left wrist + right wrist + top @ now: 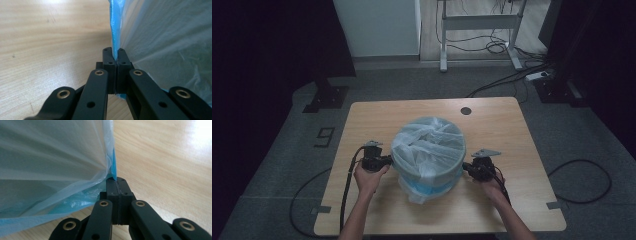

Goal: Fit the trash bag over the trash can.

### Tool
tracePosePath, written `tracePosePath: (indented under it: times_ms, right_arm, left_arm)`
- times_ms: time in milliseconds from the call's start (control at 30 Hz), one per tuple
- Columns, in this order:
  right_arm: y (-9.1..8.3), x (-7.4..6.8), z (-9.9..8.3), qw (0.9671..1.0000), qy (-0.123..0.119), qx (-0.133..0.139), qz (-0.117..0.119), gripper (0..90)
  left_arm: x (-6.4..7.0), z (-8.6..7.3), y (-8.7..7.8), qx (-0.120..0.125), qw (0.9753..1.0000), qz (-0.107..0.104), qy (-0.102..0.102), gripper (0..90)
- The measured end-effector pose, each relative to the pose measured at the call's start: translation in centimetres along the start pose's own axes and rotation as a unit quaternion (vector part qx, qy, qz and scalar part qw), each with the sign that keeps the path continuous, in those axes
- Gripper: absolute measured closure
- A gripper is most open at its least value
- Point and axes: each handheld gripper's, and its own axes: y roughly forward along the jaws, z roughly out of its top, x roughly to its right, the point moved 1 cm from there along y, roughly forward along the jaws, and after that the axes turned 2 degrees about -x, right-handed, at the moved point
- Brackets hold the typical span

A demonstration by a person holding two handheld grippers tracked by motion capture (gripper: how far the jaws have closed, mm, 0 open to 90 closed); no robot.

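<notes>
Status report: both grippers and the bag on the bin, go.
Left gripper shut on blue bag edge. Right gripper shut on the same bag. Bag draped over bin on table. Nothing in the way.

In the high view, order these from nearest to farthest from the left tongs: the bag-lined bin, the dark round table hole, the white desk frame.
1. Bag-lined bin: beside the left tongs.
2. Table hole: far table edge, rightward.
3. White desk frame: on the floor beyond the table.

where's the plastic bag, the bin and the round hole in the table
plastic bag (429, 137), high view, crumpled film over the top
bin (428, 172), high view, grey rim showing through the film
round hole (466, 110), high view, its dark centre
</notes>
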Motion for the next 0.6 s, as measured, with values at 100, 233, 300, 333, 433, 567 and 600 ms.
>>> tracePosePath:
  times_ms: [100,233,300,333,433,567,600]
  right_arm:
    - [-0.1,0.1,-0.3,1.0000,0.006,0.000,0.001,89.4]
    - [-0.2,0.4,-0.4,0.9999,0.010,-0.004,-0.002,89.4]
    - [-0.3,0.5,-0.5,0.9999,0.015,-0.004,0.001,89.3]
    - [-0.3,0.6,-0.5,0.9999,0.016,-0.002,0.002,89.0]
    - [-1.1,0.6,-0.3,0.9992,0.024,0.033,-0.003,69.2]
    - [-3.2,0.7,0.2,0.9943,0.042,0.098,-0.002,52.2]
    - [-3.8,0.7,0.2,0.9926,0.044,0.113,-0.002,49.6]
  left_arm:
    - [-0.1,-0.3,-0.1,0.006,1.0000,-0.006,-0.003,88.3]
    - [-0.5,-0.6,-0.5,0.004,0.9999,-0.005,-0.008,88.2]
    - [-0.6,-0.7,-0.8,0.007,0.9999,-0.004,-0.011,88.0]
    - [-0.7,-0.8,-1.0,0.011,0.9999,-0.003,-0.010,87.4]
    - [-0.7,-0.8,-2.1,0.049,0.9987,0.016,0.000,72.1]
    - [-0.8,-0.7,-4.6,0.103,0.9945,0.021,0.003,46.3]
    - [-0.9,-0.7,-5.2,0.111,0.9936,0.023,0.007,42.0]
